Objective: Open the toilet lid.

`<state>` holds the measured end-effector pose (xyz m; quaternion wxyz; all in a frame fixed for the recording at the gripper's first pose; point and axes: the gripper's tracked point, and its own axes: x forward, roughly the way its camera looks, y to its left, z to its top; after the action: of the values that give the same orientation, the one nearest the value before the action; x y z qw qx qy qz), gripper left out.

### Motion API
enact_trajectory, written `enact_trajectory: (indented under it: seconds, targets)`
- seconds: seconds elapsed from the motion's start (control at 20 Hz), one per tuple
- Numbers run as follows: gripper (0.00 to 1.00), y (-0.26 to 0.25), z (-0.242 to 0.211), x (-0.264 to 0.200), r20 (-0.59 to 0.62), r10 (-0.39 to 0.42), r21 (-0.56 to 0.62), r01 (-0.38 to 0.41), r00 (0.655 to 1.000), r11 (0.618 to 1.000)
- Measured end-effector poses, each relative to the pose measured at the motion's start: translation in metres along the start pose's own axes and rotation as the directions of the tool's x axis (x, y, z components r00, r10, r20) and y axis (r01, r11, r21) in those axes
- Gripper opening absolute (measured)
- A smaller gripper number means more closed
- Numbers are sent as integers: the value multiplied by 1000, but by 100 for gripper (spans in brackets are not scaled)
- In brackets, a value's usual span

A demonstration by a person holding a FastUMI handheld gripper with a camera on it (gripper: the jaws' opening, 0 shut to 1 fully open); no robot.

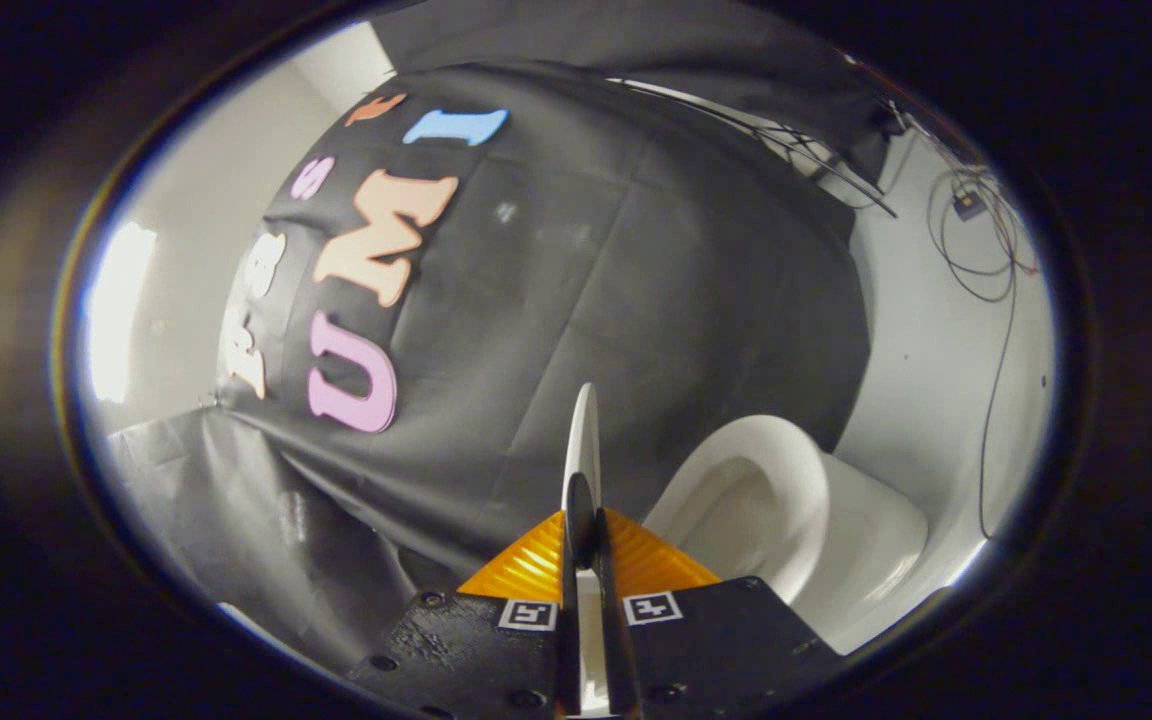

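Both fingers of the gripper (588,540) are pinching the thin edge of the toilet lid (586,440), which is standing edge-on ahead of them beside the open bowl (746,500), so I judge swinging it steadily without twisting matters most.

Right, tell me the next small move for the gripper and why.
Probably carry the thin white plastic toilet lid a little further back toward the black cloth wall, then let go. The gripper has both fingers pinching the lid's edge, the lid stands raised edge-on, and the white ceramic toilet bowl beside it lies open.
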<state>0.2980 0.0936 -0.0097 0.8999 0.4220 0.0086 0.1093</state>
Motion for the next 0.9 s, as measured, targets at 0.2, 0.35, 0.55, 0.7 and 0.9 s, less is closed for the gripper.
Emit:
enact_trajectory:
  seconds: [0.2,0.35,0.55,0.7,0.9]
  targets:
    - [10,53,-6,7,-32,26,-130,-30,999,991]
    - [11,84,-12,12,-53,17,-210,-28,998,977]
    - [14,112,-23,15,-86,23,-293,-48,996,955]
    - [16,131,-31,18,-98,17,-338,-49,995,940]
    - [16,161,-46,24,-128,28,-416,-79,991,906]
